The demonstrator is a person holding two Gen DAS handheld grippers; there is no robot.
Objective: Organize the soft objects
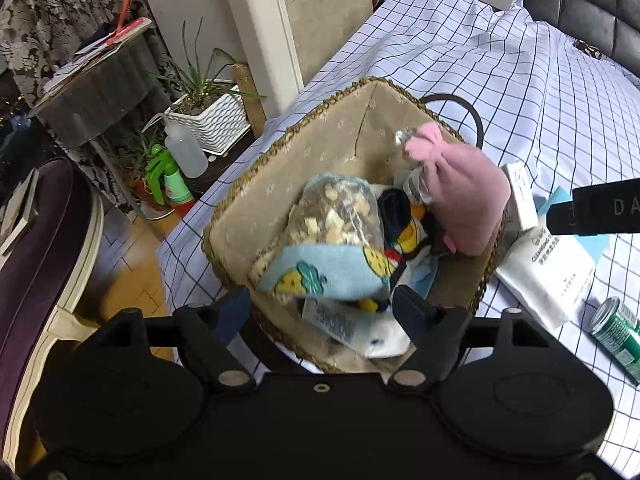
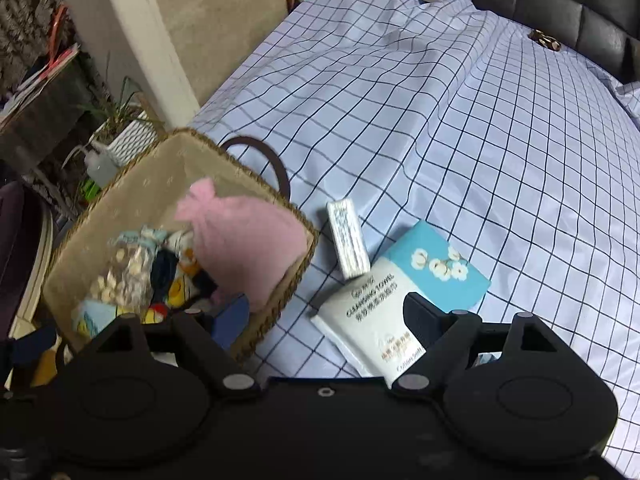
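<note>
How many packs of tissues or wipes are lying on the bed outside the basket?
3: a white cleansing towel pack, a blue flowered pack partly beneath it, and a small white pack beside the basket. Others may be hidden.

The basket (image 1: 256, 184) has a rough braided straw rim and a matt beige cloth lining with a faint flower print. Inside it, the pink pouch (image 1: 468, 196) looks like soft, fuzzy fleece, the blue pineapple sock (image 1: 320, 272) is matt knit cloth, and the clear bag (image 1: 340, 216) is glossy crinkled plastic (pale chunks show through). The bedsheet (image 2: 440, 120) is smooth, slightly shiny checked fabric. The towel pack (image 2: 368, 320) is sleek white plastic film, and the blue tissue pack (image 2: 448, 276) looks the same. The green can (image 1: 616, 332) looks like ribbed shiny metal.
</note>
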